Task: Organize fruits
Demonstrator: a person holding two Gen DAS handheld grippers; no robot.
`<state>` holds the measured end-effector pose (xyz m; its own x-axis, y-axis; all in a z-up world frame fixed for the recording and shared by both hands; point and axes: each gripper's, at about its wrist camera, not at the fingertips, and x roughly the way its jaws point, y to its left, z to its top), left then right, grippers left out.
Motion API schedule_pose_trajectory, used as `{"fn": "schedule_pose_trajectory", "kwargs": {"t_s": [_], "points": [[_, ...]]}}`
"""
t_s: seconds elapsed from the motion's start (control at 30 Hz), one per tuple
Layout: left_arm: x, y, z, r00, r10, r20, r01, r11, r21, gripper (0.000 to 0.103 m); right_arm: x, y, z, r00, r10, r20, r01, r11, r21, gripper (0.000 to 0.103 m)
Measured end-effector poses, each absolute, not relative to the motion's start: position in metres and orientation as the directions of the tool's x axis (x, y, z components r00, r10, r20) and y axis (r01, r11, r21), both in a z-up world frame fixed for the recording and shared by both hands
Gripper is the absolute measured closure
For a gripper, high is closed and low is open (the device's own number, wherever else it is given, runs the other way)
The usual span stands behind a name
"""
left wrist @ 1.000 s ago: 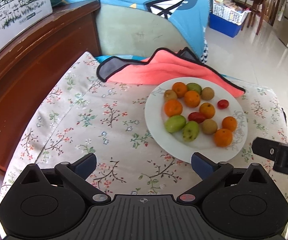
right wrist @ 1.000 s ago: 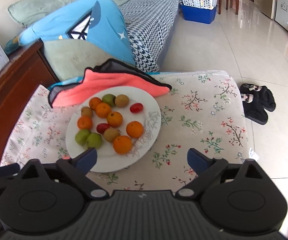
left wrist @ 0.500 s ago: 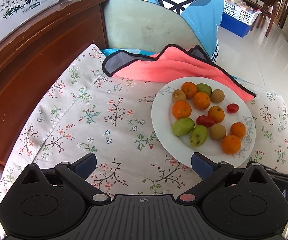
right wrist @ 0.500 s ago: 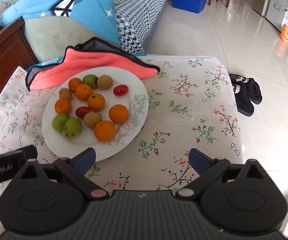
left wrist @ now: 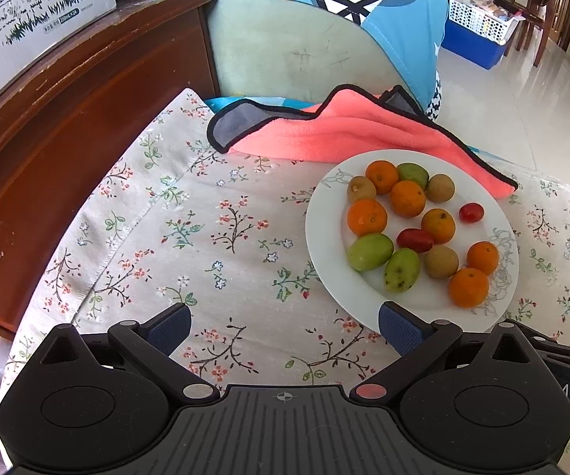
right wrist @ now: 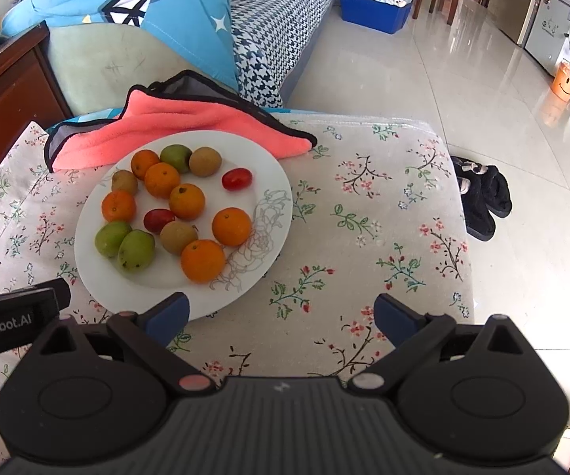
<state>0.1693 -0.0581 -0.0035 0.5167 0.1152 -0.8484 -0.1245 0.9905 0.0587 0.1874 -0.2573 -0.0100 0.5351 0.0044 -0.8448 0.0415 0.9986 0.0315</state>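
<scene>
Oranges (right wrist: 202, 260): six, scattered over the plate (right wrist: 99, 269).
Green fruits (right wrist: 135, 250): three.
Brown fruits (right wrist: 178, 236): three.
Red tomatoes (right wrist: 237, 179): two, apart.

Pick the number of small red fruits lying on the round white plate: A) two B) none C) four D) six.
A: two small red fruits lie on the round white plate, one near its far edge and one in the middle among the orange, green and brown fruits.

We see a floral-cloth table (right wrist: 384, 213): white plate (right wrist: 99, 277) of fruit toward its left side, pink towel (right wrist: 190, 118) at the far edge, plate rim overlapping it.
</scene>
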Motion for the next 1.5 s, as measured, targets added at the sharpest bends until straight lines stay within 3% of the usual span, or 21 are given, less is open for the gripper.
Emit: {"fn": "schedule_pose_trajectory", "kwargs": {"t_s": [1.5], "points": [[0.158, -0.063, -0.010, 0.514, 0.227, -0.827, -0.091, 0.973, 0.210, 0.001, 0.180, -0.242, -0.020, 0.555, -0.016, -0.832, -0.046, 0.998, -0.050, 0.004]]}}
